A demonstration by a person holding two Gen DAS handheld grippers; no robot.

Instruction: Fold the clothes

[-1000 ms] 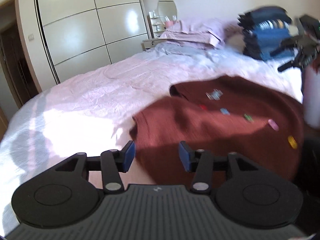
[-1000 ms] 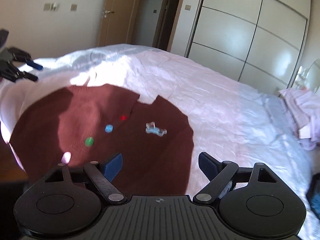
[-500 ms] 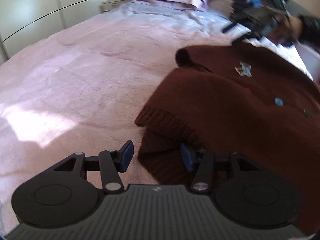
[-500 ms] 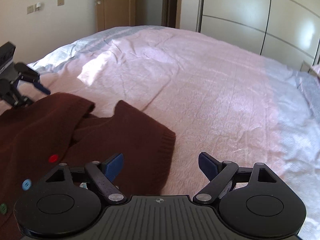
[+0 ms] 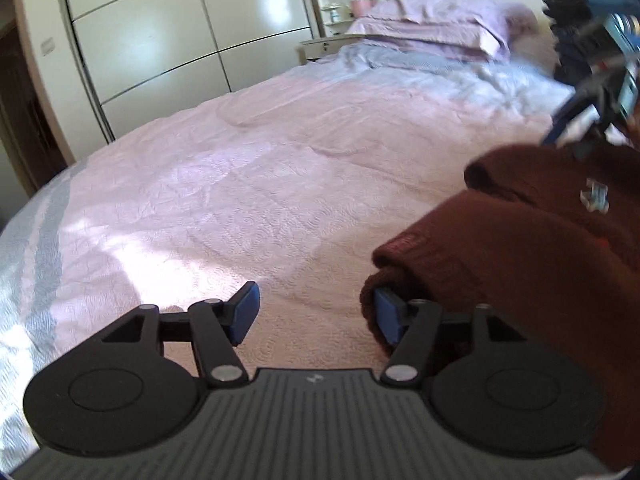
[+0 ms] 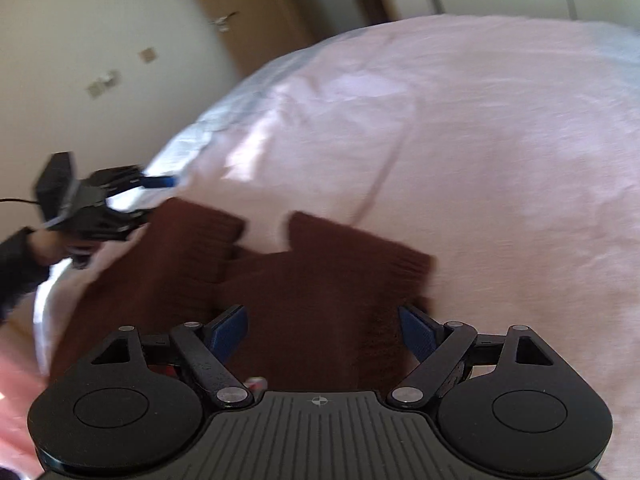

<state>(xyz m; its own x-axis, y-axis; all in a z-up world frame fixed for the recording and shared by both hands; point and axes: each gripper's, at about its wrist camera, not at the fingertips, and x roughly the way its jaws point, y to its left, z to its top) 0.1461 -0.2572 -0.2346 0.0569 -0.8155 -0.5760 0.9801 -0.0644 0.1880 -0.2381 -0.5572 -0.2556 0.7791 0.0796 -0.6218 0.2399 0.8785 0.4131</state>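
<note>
A dark red knitted cardigan (image 5: 520, 248) with coloured buttons lies on the pink bedspread (image 5: 240, 184), its sleeves folded across the body. My left gripper (image 5: 316, 314) is open low over the bed; its right finger touches the folded sleeve cuff (image 5: 392, 256). It shows in the right wrist view (image 6: 156, 196) at the cardigan's far left edge. My right gripper (image 6: 322, 330) is open, its jaws on either side of the cardigan's ribbed edge (image 6: 384, 280). It shows blurred in the left wrist view (image 5: 568, 128) beyond the cardigan.
Pink pillows (image 5: 432, 24) lie at the head of the bed. A stack of dark folded clothes (image 5: 580, 8) stands at the far right. A white wardrobe (image 5: 160, 40) runs along the far side of the bed. A wooden door (image 6: 256, 20) is beyond the bed's foot.
Both grippers have dropped closer to the cardigan. The left one has opened wider and shifted left, so the sleeve cuff now lies at its right finger. The right one now straddles the ribbed edge.
</note>
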